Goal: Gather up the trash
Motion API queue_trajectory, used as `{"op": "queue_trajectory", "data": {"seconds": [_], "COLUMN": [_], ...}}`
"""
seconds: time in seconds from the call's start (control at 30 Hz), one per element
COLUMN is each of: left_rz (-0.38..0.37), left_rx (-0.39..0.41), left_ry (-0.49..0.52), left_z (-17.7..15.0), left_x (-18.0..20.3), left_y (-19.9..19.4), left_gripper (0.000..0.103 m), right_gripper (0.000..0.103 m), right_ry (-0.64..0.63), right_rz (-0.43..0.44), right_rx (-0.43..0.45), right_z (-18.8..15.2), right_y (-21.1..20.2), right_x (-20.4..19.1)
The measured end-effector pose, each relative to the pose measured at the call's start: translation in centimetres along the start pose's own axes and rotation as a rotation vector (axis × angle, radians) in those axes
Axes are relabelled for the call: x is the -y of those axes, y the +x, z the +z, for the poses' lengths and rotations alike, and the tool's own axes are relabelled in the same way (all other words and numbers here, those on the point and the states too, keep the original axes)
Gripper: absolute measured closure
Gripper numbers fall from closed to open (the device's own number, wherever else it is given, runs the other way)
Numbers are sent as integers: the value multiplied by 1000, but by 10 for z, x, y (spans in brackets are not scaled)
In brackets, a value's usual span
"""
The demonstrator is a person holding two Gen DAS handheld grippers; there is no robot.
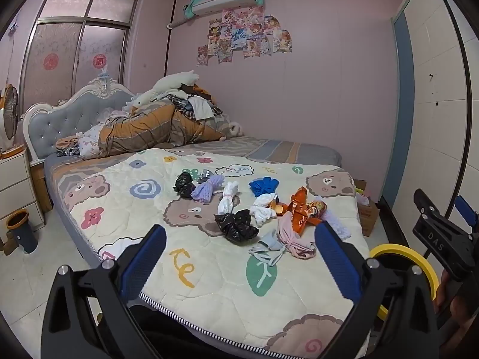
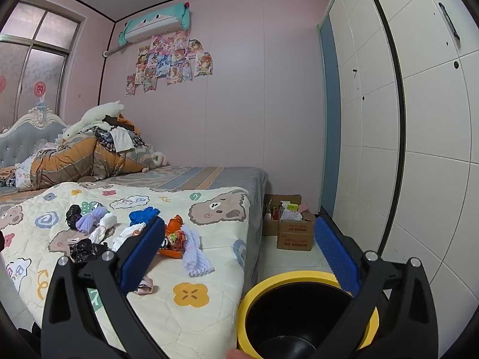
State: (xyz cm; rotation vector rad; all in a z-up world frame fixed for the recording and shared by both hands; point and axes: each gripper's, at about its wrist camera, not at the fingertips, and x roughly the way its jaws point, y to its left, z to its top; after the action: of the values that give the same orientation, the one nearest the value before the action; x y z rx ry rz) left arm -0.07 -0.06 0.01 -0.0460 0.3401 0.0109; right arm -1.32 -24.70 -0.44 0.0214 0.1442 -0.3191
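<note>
Nothing is getting picked up yet. The trash point(image 1: 257, 212) is all lying on the bed point(image 1: 209, 287), near its foot edge. The bin point(image 2: 302, 278) is waiting empty beside the bed. The left hand-held gripper point(image 1: 239, 260) and right hand-held gripper point(image 2: 239, 254) are both hanging wide open, holding nothing.

Cream bear-print quilt point(image 1: 209, 284), yellow-rimmed black bin point(image 2: 269, 287), pink wall point(image 1: 329, 74)

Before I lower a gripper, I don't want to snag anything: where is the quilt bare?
Bare quilt runs along the near edge, below the black bag, and left toward the swirl print. The trash cluster around the orange wrapper is crowded.
</note>
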Motion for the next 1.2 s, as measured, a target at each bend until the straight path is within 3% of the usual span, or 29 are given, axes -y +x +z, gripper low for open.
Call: {"op": "queue_trajectory", "data": {"seconds": [1.2], "left_rz": [2], "left_rx": [-8], "left_ry": [3], "left_z": [-1], "left_x": [-5], "left_y": [-1], "left_gripper": [7], "right_gripper": [8], "right_ry": [2], "right_rz": [2], "right_rx": [-9], "right_z": [-1], "right_y": [2], "right_x": [-1]}}
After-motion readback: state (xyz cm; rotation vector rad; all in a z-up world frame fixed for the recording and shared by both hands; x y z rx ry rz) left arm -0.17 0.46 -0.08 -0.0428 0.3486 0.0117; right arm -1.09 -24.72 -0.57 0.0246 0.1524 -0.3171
